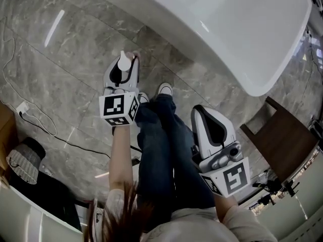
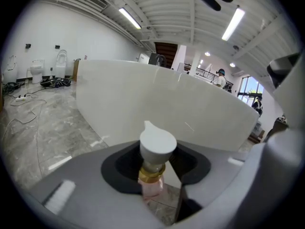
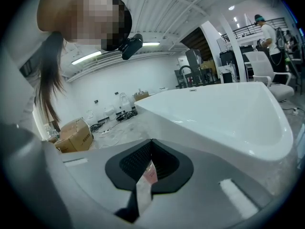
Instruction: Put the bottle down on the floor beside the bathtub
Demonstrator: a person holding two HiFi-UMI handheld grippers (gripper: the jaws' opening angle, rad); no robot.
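**In the left claw (image 2: 155,178): the bottle (image 2: 151,185)**

Between that claw's jaws we see the pink bottle clamped upright, white cap (image 2: 157,143) uppermost. Just ahead of it rises the bathtub (image 2: 157,97). Off to its right, the right claw (image 3: 148,168) is closed to a slit.

Bathroom-fittings showroom hall: white bathtub (image 1: 242,29) upper right on grey marble floor (image 1: 65,59), toilets (image 2: 61,61) against far wall at left, strip lights (image 2: 129,18) overhead.
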